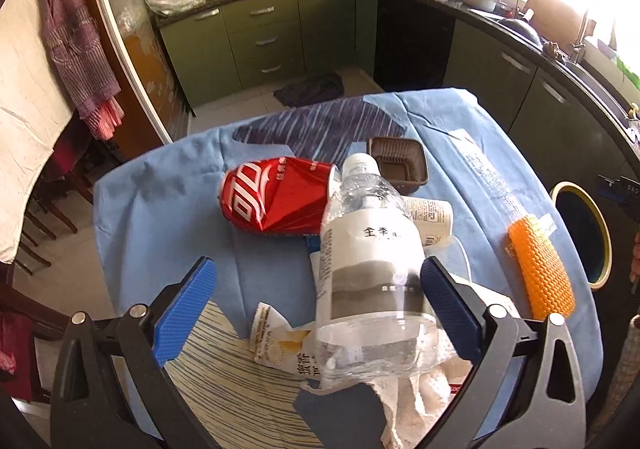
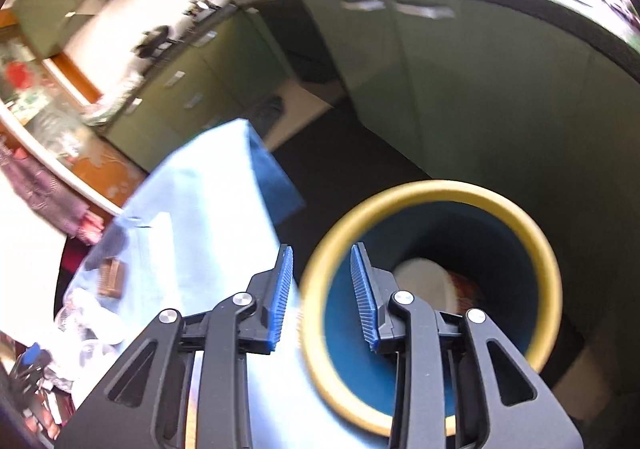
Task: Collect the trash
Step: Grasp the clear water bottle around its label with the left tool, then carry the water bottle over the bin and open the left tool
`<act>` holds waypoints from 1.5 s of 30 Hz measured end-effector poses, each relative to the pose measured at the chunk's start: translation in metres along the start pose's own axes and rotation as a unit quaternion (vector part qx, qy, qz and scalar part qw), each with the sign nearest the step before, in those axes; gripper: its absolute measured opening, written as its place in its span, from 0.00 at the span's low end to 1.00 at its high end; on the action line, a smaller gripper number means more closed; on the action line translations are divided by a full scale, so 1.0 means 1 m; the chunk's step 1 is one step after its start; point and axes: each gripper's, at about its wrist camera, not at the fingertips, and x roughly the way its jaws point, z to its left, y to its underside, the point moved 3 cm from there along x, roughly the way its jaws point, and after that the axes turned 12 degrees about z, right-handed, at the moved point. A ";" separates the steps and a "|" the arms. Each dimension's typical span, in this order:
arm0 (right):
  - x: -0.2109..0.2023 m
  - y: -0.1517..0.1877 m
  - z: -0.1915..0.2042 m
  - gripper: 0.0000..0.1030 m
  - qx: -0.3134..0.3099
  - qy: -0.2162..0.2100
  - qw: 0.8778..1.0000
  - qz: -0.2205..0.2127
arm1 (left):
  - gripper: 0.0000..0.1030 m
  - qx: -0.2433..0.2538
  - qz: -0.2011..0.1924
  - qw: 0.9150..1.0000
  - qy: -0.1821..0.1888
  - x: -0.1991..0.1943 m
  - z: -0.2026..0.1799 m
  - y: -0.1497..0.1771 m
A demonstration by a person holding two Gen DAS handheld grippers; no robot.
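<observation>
Fingers of the left gripper (image 1: 318, 303) stand wide apart, with blue ribbed pads on either side of a clear plastic water bottle (image 1: 370, 261). That bottle lies between the 2 pads, its base toward the camera and its white cap pointing away; the right-hand pad sits just beside its label, and contact cannot be confirmed. Beyond the bottle, a crushed red soda can (image 1: 276, 197) lies on the blue tablecloth (image 1: 160, 217), with a brown plastic tray (image 1: 398, 161) farther back and a paper cup (image 1: 430, 215) on its side next to the bottle. A torn wrapper (image 1: 280, 345) and crumpled paper lie under the bottle's base. On the right wrist view, the right gripper (image 2: 322, 299) holds nothing, its fingers apart above the yellow-rimmed bin (image 2: 432, 289). Inside the bin, a white item and a red item rest at the bottom; motion blur hides their details.
</observation>
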 end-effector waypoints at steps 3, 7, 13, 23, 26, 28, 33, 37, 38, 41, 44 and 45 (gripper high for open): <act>-0.001 0.006 0.035 0.31 -0.032 -0.003 0.999 -0.015 | 0.94 0.004 0.047 0.999 0.024 0.017 -0.007 -0.006; 0.001 0.013 0.072 0.31 -0.059 -0.002 0.998 -0.033 | 0.94 0.024 0.087 0.996 0.012 0.032 -0.017 -0.012; 0.005 0.019 0.098 0.37 -0.068 -0.002 0.997 -0.044 | 0.65 0.025 0.138 0.990 0.028 0.043 -0.017 -0.014; 0.023 0.019 0.089 0.37 -0.069 0.011 0.997 -0.045 | 0.61 0.018 0.099 0.995 0.025 0.023 -0.009 -0.015; 0.020 0.018 0.087 0.37 -0.071 0.014 0.996 -0.053 | 0.61 0.026 0.078 0.996 0.033 0.004 -0.014 -0.019; 0.018 0.018 0.085 0.37 -0.071 0.016 0.996 -0.059 | 0.61 0.033 0.065 0.997 0.040 -0.009 -0.021 -0.020; 0.008 0.017 0.080 0.37 -0.068 0.015 0.995 -0.070 | 0.61 0.072 0.047 0.994 0.069 -0.034 -0.060 -0.020; -0.012 0.019 0.068 0.37 -0.064 0.024 0.994 -0.089 | 0.61 0.115 0.052 0.988 0.095 -0.039 -0.106 -0.019; -0.018 0.020 0.063 0.37 -0.062 0.027 0.993 -0.093 | 0.61 0.125 0.053 0.986 0.100 -0.039 -0.119 -0.019; -0.038 0.026 0.037 0.37 -0.043 0.046 0.991 -0.114 | 0.61 0.157 0.060 0.978 0.121 -0.039 -0.161 -0.021; -0.062 0.034 0.003 0.37 -0.011 0.065 0.988 -0.137 | 0.61 0.192 0.060 0.970 0.136 -0.039 -0.204 -0.022; -0.070 0.037 -0.008 0.37 -0.001 0.074 0.987 -0.143 | 0.61 0.204 0.062 0.966 0.144 -0.039 -0.222 -0.021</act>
